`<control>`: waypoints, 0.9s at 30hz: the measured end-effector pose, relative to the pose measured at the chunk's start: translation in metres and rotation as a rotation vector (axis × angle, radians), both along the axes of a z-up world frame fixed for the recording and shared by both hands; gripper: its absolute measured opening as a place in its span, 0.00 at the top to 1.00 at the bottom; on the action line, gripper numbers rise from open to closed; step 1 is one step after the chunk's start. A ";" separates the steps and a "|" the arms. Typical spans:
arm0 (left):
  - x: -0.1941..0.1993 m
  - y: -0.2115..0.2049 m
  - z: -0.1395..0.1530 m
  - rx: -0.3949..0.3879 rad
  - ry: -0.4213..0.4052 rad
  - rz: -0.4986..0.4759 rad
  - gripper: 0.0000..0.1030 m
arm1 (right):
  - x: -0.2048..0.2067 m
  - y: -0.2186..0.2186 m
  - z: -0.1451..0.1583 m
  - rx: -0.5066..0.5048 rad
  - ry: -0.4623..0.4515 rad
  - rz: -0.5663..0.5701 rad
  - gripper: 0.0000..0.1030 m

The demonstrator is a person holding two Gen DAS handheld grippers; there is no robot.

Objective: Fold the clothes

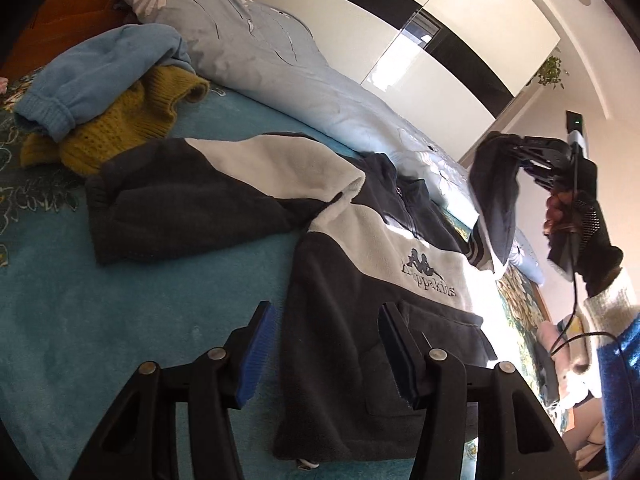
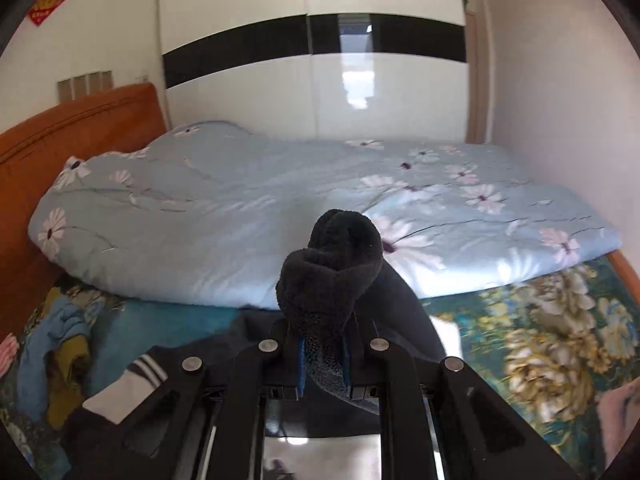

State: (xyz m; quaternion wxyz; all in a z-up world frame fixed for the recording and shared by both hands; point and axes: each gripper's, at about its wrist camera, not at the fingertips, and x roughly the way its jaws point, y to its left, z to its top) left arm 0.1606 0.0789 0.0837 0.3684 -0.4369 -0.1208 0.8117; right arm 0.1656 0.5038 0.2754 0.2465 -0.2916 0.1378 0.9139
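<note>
A dark navy and grey fleece sweatshirt (image 1: pixel 360 280) with a logo lies face up on the blue bedspread (image 1: pixel 120 320). Its left sleeve (image 1: pixel 192 200) lies folded across beside it. My left gripper (image 1: pixel 326 344) is open, its blue-padded fingers either side of the sweatshirt's lower hem edge, just above the cloth. My right gripper (image 2: pixel 324 360) is shut on the dark cuff of the right sleeve (image 2: pixel 332 276) and holds it lifted above the bed. It also shows in the left wrist view (image 1: pixel 516 152), with the sleeve (image 1: pixel 496 208) hanging from it.
A blue garment (image 1: pixel 100 76) and a mustard knit (image 1: pixel 120 132) lie piled near the wooden headboard (image 2: pixel 60 128). A rolled light-blue floral duvet (image 2: pixel 280 208) lies along the far side of the bed. A white and black wardrobe (image 2: pixel 320 80) stands behind.
</note>
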 end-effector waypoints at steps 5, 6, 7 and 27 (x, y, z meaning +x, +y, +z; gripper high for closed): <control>-0.006 -0.013 -0.005 -0.039 -0.007 0.032 0.44 | -0.055 -0.055 -0.072 -0.126 -0.076 0.119 0.86; -0.007 -0.015 -0.005 -0.048 -0.005 0.038 0.44 | -0.061 -0.064 -0.082 -0.139 -0.080 0.137 0.86; -0.007 -0.017 -0.005 -0.054 -0.006 0.045 0.44 | -0.068 -0.074 -0.092 -0.152 -0.083 0.156 0.86; -0.036 0.075 0.022 -0.046 0.029 -0.153 0.44 | 0.011 -0.071 -0.106 -0.164 -0.034 0.388 0.36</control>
